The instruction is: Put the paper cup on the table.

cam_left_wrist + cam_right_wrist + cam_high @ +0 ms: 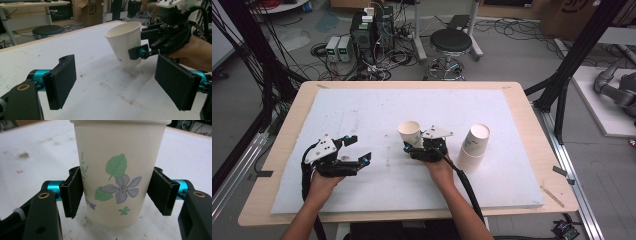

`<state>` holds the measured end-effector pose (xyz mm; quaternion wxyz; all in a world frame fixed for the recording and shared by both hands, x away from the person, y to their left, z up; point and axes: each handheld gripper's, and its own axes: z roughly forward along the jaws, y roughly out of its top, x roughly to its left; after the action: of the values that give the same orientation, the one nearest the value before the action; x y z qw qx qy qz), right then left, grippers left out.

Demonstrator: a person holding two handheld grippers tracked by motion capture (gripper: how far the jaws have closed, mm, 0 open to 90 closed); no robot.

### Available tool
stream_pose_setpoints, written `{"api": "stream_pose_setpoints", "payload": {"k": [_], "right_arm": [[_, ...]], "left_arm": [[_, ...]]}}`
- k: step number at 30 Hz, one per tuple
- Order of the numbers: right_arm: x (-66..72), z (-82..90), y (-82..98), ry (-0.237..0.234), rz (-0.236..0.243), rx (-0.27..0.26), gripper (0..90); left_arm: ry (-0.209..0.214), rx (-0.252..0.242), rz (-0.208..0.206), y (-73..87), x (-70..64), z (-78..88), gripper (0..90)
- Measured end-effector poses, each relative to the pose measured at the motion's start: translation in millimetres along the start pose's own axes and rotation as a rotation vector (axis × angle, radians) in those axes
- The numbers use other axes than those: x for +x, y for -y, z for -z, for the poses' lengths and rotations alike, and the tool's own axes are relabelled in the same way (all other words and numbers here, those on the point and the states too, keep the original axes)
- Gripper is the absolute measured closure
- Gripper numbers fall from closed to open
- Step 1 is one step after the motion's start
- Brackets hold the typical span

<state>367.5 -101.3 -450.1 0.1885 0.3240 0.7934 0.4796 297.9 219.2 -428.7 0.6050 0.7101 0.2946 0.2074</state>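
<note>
A white paper cup [120,170] printed with a purple flower and green leaves stands between my right gripper's pads [73,192], which press on both its sides. In the high view that cup [409,132] is near the middle of the white mat, mouth up, with my right gripper [414,147] shut on its lower part. The left gripper view shows the cup [123,40] leaning a little, its base at the mat, held by the right gripper [142,42]. My left gripper [360,149] rests to the left, open, nothing between its jaws [120,82].
A stack of upside-down paper cups [474,145] stands just right of my right hand. The white foam mat [362,110] covers most of the wooden table [292,120]. A stool [451,42] and electronics with cables sit on the floor beyond the far edge.
</note>
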Motion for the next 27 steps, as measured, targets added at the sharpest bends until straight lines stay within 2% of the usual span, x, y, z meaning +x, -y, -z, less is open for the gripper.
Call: {"api": "stream_pose_setpoints", "payload": {"k": [5, 7, 11, 14, 20, 25, 27], "right_arm": [[1.0, -4.3, 0.1, 0.005, 0.006, 0.043, 33.4], [1.3, -3.8, 0.4, 0.01, 0.021, 0.075, 33.3], [1.1, 0.1, 0.8, 0.01, 0.042, 0.099, 33.1], [0.1, 3.9, 1.7, 0.022, 0.052, 0.15, 32.8], [-3.9, 8.2, 6.3, 0.007, 0.051, 0.172, 31.3], [-6.0, 13.3, 9.1, 0.008, 0.024, 0.154, 22.2], [-6.1, 18.2, 10.0, 0.002, 0.024, 0.159, 21.5]], "left_arm": [[-0.005, 0.004, 0.002, 0.8, 1.0, 0.6, 17.6], [-0.005, 0.005, 0.002, 0.7, 0.8, 0.4, 17.7], [-0.002, 0.013, 0.003, 1.1, 0.2, -0.3, 17.7], [-0.001, 0.018, -0.001, 1.4, 0.1, -0.7, 17.8], [0.009, 0.032, 0.0, 2.2, -1.2, -2.6, 17.8], [0.019, 0.039, -0.003, 2.8, -2.1, -4.0, 17.8], [0.018, 0.04, -0.002, 3.0, -2.2, -4.2, 17.8]]}}
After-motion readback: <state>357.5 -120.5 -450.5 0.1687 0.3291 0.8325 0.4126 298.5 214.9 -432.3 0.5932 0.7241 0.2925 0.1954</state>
